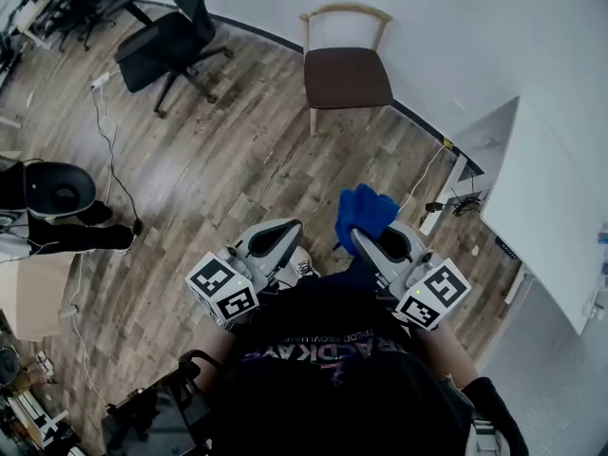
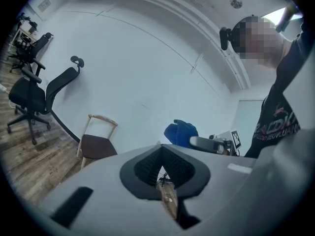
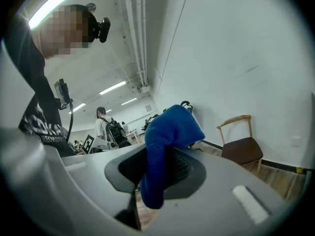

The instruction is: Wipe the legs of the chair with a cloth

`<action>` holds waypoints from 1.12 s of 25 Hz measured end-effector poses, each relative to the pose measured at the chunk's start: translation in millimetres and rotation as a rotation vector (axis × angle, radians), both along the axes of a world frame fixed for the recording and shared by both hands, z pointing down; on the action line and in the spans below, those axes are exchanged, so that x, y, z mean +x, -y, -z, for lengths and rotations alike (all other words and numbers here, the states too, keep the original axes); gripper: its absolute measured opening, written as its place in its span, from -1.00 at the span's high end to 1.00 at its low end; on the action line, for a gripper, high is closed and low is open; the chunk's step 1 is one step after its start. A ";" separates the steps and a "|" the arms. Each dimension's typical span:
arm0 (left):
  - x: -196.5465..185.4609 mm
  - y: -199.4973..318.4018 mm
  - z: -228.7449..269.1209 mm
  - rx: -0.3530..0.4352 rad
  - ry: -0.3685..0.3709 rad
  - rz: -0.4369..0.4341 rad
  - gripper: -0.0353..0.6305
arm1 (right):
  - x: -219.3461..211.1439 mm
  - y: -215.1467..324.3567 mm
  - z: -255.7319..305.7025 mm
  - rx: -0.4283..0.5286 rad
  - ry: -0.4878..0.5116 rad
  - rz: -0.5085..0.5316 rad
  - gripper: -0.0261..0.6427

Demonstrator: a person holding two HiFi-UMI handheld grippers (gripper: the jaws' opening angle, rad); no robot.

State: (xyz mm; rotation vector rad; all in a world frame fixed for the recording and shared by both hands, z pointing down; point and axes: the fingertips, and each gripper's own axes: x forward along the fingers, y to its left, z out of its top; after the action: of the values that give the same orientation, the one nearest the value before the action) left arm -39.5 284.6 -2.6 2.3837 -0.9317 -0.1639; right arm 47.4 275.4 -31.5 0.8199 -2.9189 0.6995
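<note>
Writing: pale lettering runs across the person's dark shirt (image 1: 332, 351), low in the middle of the head view. It is too blurred to read whole.
Marker cubes: one black-and-white cube (image 1: 223, 291) sits at lower left of centre and a second at lower right of centre, each on its own gripper.
Left gripper (image 1: 288, 231): its fingers are pressed together with nothing between them, and it is held above the floor.
Right gripper (image 3: 156, 167): its fingers are clamped on a blue cloth (image 3: 170, 127).
Cloth: it is bunched above the right gripper's fingers, with one end hanging down in front of them. In the head view it shows just right of centre, well apart from the chair.
Floor (image 1: 237, 160): grey-brown wood planks, with a thin cable trailing at left.
Chair (image 1: 347, 74): pale wood frame and brown seat, upright at upper centre against the white wall (image 1: 456, 27).
Office chair (image 1: 166, 41): black, on castors, at upper left.
</note>
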 end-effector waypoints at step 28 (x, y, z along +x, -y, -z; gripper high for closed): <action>-0.6 115.2 -28.3 -0.125 -0.021 0.190 0.88 | 33.5 167.7 -16.5 -0.085 -0.001 0.036 0.67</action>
State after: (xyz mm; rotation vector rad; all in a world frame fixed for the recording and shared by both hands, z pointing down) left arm -40.0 169.4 25.7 2.1746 -1.1246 -0.1964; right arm 80.9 107.7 -15.0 0.7579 -2.8726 0.8139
